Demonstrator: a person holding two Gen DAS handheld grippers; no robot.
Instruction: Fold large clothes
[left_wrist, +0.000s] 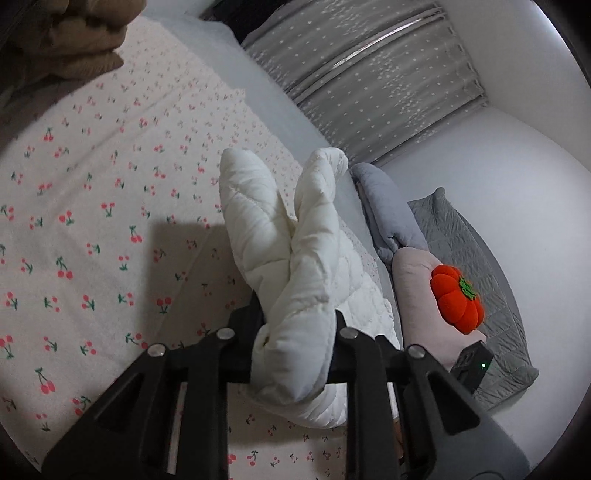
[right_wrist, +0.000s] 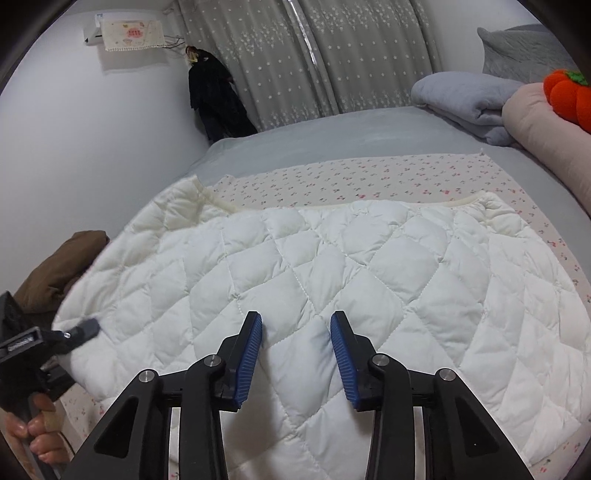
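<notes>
The white coat (right_wrist: 332, 280) lies flat on the bed (right_wrist: 332, 129). The left hand-held gripper (left_wrist: 295, 332) pinches a bunched edge of it. The right hand-held gripper (right_wrist: 295, 354) is released, just above the coat.

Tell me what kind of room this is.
Most likely a bedroom: a bed with a cherry-print sheet, star-patterned curtains, and a wall air conditioner. A white quilted garment lies on the bed.
</notes>
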